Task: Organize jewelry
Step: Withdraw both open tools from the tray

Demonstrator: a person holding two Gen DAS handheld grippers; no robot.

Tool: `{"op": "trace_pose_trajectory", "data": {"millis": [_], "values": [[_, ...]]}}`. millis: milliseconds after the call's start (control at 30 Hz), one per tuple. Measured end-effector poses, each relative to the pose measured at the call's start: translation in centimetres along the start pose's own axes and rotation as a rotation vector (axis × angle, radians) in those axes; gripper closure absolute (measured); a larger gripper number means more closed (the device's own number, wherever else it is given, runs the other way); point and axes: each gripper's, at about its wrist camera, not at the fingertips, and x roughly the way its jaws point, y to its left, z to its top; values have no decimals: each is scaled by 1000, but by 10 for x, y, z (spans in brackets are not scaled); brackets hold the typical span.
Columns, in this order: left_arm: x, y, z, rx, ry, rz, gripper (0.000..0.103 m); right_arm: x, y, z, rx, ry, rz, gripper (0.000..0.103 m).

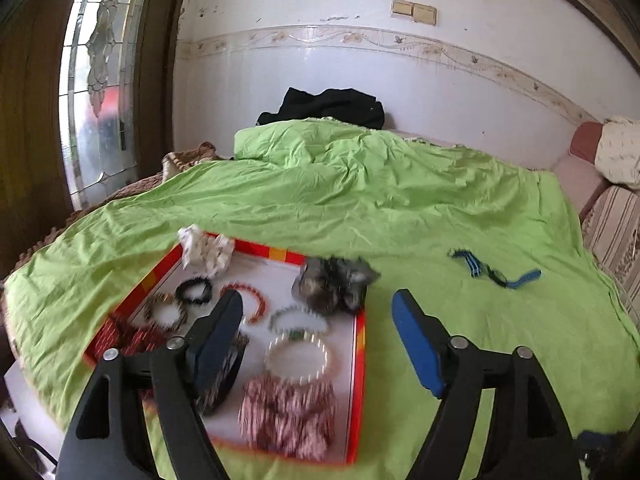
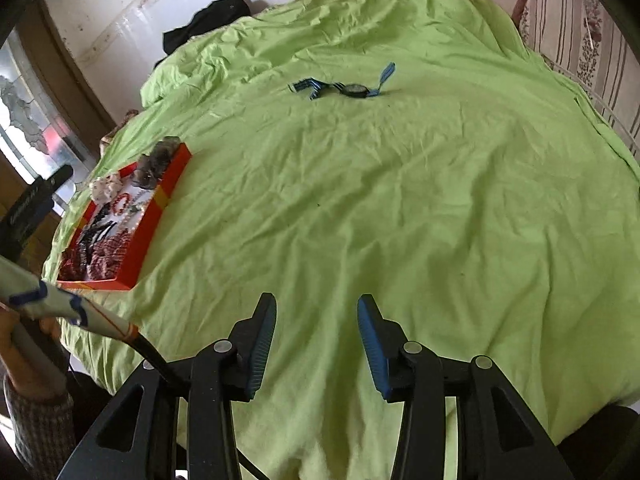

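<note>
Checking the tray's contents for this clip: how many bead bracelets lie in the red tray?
5 visible in the red tray: black, brown-striped, red-orange, green, pearl-white. The left gripper hangs open above and may hide more.

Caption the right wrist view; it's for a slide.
Open right gripper over green bedsheet, blue-strapped watch ahead, red jewelry tray at left.
</note>
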Motion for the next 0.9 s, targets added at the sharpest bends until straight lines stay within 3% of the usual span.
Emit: {"op": "trace_pose_trajectory", "data": {"millis": [200,467,667,900], "values": [[-15,16,-18,-35,70,52,24,-6,15,-11,-59,-15,36,56],[-9,42,-35,-81,92,127,24,-8,35,-23,-149,-18,13,52],[-1,46,-38,-79,111,123,24,-4,51,-26,-199,-8,-3,52],[13,57,-40,-94,188,114,24,13,85,-18,-281,34,-13,51]]}}
